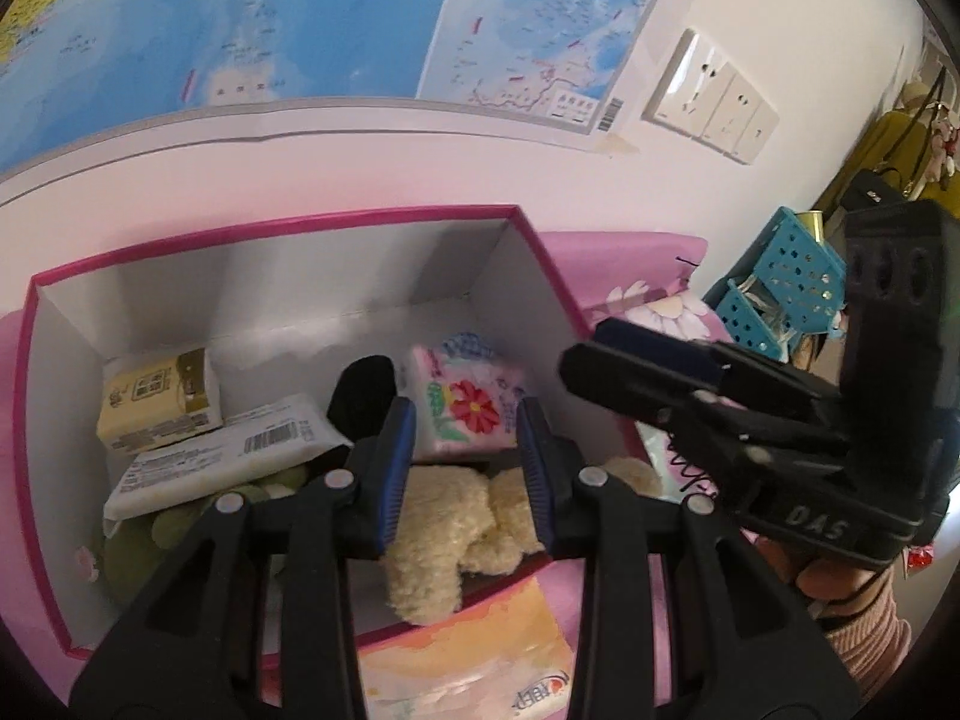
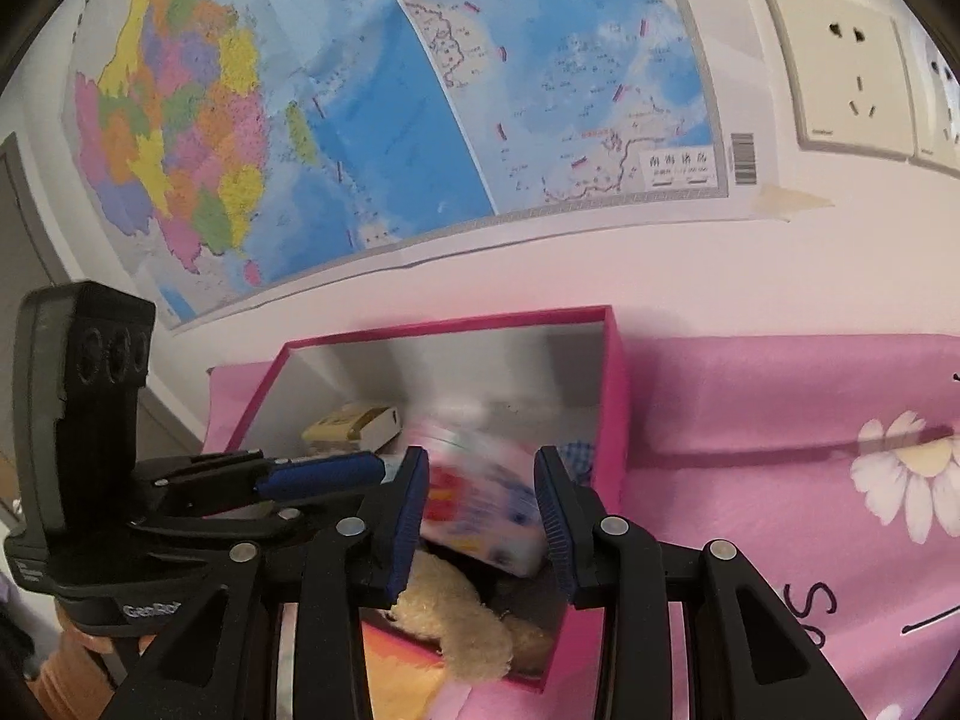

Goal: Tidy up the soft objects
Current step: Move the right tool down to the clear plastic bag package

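A pink box (image 1: 384,217) with white inner walls stands on a pink flowered cloth. Inside lie a flowered tissue pack (image 1: 465,405), a yellow tissue pack (image 1: 157,405), a white wet-wipe pack (image 1: 228,456), a green soft thing (image 1: 162,531) and a cream plush toy (image 1: 447,531) hanging over the near rim. My left gripper (image 1: 468,468) is open above the plush toy. My right gripper (image 2: 483,516) is open over the box (image 2: 612,420); the blurred flowered pack (image 2: 480,504) lies between its fingers, below them. The plush (image 2: 462,618) shows under it.
A tissue pack (image 1: 474,666) lies on the cloth in front of the box. A teal perforated basket (image 1: 780,288) stands at the right. A wall map (image 2: 390,90) and sockets (image 2: 846,66) are behind. The pink cloth (image 2: 780,420) extends right of the box.
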